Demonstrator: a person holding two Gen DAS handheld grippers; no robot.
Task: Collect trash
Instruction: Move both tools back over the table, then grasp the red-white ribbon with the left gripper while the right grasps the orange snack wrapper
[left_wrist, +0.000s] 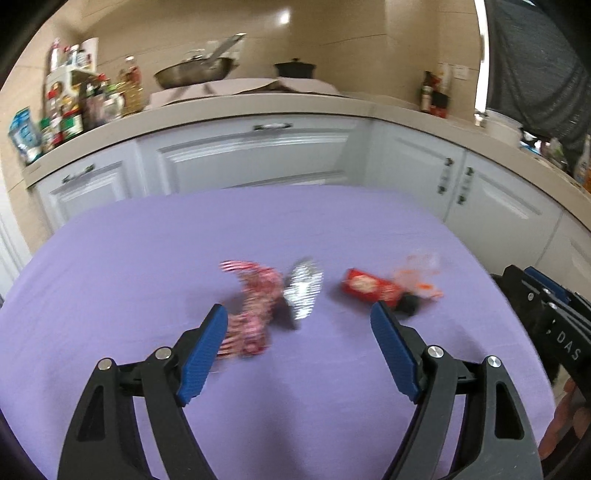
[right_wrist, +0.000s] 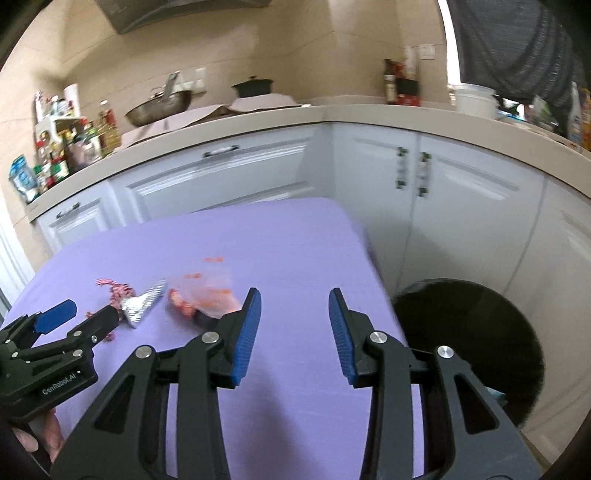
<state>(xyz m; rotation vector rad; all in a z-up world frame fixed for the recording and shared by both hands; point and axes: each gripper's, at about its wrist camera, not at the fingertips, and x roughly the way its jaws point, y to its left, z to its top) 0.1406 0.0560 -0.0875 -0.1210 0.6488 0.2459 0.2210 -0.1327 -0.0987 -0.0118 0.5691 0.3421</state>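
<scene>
Bare purple tablecloth (right_wrist: 288, 236) all round the wrappers (left_wrist: 258, 295), open to approach. Beyond the right edge, bin (right_wrist: 469, 332) close against cabinets (right_wrist: 461, 206).

— What lies on the table (left_wrist: 110, 258)?

— Three pieces of trash in a row near its middle: a crumpled wrapper (left_wrist: 251, 306) leftmost, a foil piece (left_wrist: 304, 286) touching its right side, a snack packet (left_wrist: 373, 286) further right, toward the right edge.

— And beyond that edge?

— A bin (right_wrist: 476, 332) on the floor, just beside the table's right edge, before the cabinets (right_wrist: 461, 206).
</scene>
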